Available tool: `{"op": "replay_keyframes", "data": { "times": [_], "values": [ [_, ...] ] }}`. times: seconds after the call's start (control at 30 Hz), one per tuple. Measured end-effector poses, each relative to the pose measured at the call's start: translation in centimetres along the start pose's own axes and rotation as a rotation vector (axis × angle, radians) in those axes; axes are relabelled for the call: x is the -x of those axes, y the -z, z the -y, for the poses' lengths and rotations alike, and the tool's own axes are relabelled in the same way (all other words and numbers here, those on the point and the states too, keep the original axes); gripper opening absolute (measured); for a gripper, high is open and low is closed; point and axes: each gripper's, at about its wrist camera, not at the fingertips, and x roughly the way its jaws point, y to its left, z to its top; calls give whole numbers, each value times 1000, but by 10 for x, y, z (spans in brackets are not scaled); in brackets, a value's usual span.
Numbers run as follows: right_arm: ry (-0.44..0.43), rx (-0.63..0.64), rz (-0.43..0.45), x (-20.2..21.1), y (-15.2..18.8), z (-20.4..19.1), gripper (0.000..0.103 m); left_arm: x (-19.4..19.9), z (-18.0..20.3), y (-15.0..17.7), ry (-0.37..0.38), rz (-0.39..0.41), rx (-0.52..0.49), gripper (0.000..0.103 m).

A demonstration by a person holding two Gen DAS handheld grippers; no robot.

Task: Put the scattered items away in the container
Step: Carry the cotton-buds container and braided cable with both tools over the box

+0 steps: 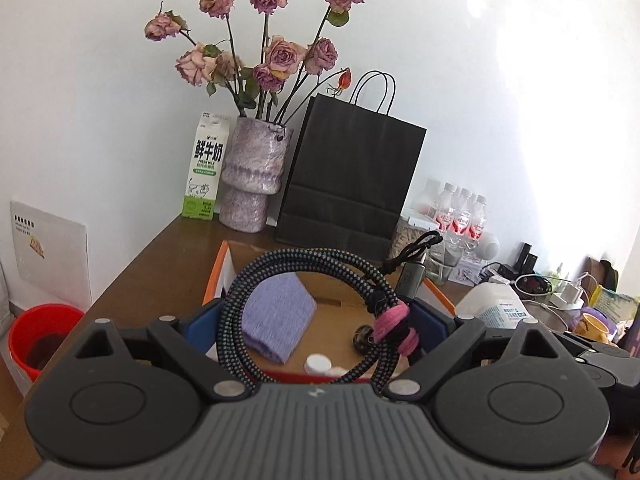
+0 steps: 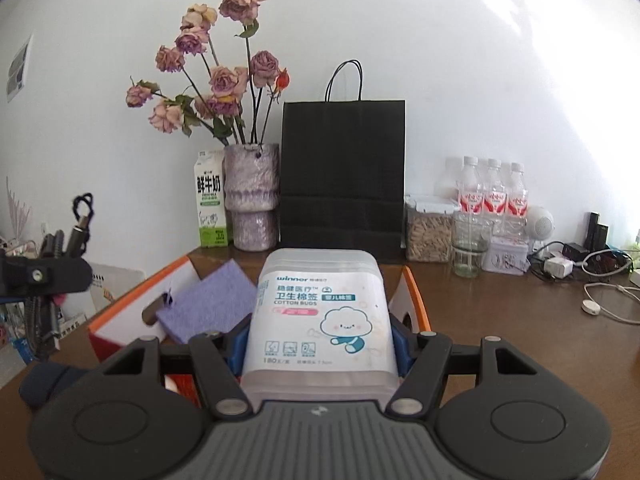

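My left gripper [image 1: 316, 320] is shut on a coiled black braided cable [image 1: 308, 259] bound with pink ties, held above the open cardboard box [image 1: 218, 268] with orange edges. Inside the box lie a purple cloth [image 1: 276, 316], small white round items [image 1: 318, 362] and a dark bead [image 1: 364, 336]. My right gripper [image 2: 320, 344] is shut on a translucent cotton buds box [image 2: 320, 312], its blue pads pressing both sides. It hovers over the near side of the cardboard box [image 2: 136, 294], with the purple cloth [image 2: 204, 304] to its left.
Against the wall stand a milk carton [image 2: 210, 208], a purple vase of dried roses [image 2: 252, 204] and a black paper bag [image 2: 344, 176]. Right of them are a jar [image 2: 428, 228], a glass [image 2: 468, 252], water bottles [image 2: 494, 192], chargers and a white cable [image 2: 600, 296]. A red bucket [image 1: 36, 336] sits on the floor at the left.
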Motion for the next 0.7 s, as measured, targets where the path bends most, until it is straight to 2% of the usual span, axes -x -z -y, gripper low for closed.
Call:
{"op": "replay_keyframes", "data": {
  "times": [0.17,0.33,0.4,0.5,0.7],
  "values": [
    [8,-15,19,-34,-15,-1,64,-37,15,-10,-47,27,-27,96],
    [52,-40,29,-72,-17,1,64,-84,31,-8,-171,40,-94,96],
    [42,-49,4,-82,-11,4,64,-102,34,-1,-214,32,-112,96],
    [33,-43,-31,-91,-2,5,64,-113,35,7,-212,-10,-135,96],
    [30,-42,-63,-97,5,3,64,-113,32,14,-231,-22,-150,96]
  ]
}}
